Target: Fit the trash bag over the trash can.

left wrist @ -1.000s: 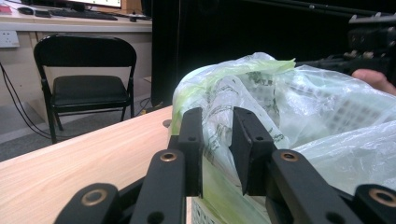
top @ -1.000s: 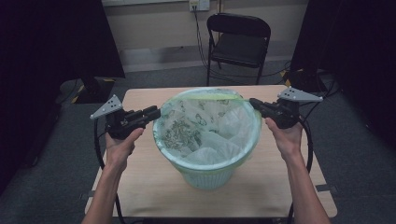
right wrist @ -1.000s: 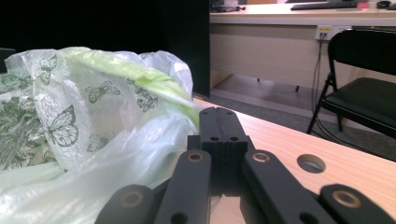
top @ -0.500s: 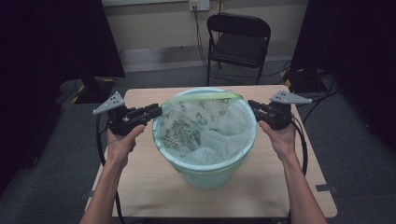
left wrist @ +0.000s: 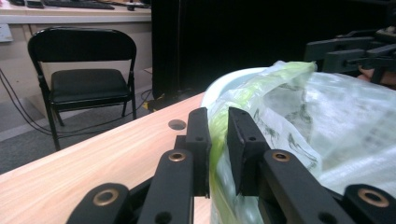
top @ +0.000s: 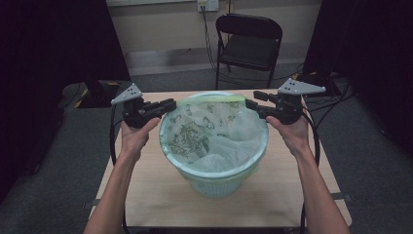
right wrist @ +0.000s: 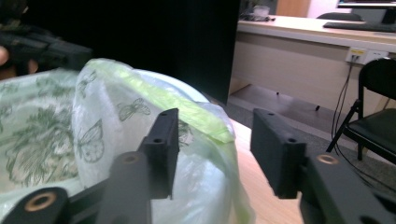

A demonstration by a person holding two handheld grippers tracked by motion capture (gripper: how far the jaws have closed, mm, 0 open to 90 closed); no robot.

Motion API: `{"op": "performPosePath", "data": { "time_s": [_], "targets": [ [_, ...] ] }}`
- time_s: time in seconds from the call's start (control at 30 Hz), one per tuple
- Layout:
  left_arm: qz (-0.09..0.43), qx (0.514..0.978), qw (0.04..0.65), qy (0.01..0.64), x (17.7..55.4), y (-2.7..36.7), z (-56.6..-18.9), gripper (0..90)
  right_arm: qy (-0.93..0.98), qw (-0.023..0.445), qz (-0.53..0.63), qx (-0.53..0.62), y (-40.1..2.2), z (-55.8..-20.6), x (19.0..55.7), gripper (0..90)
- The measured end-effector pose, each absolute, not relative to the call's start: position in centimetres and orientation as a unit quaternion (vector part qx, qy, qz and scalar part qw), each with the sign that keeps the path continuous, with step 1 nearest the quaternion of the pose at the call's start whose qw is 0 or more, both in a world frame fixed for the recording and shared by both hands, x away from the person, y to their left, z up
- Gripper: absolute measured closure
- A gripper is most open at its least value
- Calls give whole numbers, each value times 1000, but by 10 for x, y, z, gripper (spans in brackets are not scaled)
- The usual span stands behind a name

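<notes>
Fingers point(left wrist: 245, 149) of left gripper point(left wrist: 219, 154) pinch, seemingly, green-edged butterfly-print plastic bag point(top: 214, 131) lining pale round bin point(top: 219, 183); right gripper point(right wrist: 217, 149) fingers point(right wrist: 161, 149) just spreading, bag edge between, unpressed.

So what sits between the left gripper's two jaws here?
In the left gripper view, the green-edged rim of the bin liner runs up between the jaws of the left gripper, which have just been closing on it; nothing else.

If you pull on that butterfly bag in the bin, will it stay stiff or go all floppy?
Probably floppy: the butterfly bag looks thin and see-through, and it wrinkles and sags inside the bin. It likely weighs very little. It may be a bit slippery, and where the left gripper closes around its green edge, the film bunches into folds.
</notes>
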State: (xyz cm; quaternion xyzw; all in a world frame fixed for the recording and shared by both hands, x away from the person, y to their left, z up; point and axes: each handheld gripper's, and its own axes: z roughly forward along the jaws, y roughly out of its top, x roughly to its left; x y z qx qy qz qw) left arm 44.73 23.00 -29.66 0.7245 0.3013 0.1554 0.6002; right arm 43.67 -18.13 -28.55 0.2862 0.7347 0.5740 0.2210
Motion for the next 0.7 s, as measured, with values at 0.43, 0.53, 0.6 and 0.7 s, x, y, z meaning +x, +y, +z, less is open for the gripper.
{"op": "performPosePath", "data": {
  "time_s": [0.43, 0.53, 0.6, 0.7],
  "targets": [
    [157, 712, 612, 305, 450, 228, -285, 651, 754, 201, 565, 268, -176, -288, 453, 891],
    [177, 710, 610, 304, 426, 236, -282, 596, 747, 196, 571, 280, -178, -290, 448, 893],
    [181, 712, 606, 303, 415, 240, -283, 568, 742, 195, 574, 287, -180, -290, 441, 893],
    [173, 714, 605, 307, 403, 243, -287, 542, 740, 194, 573, 296, -180, -291, 424, 893]
  ]
}}
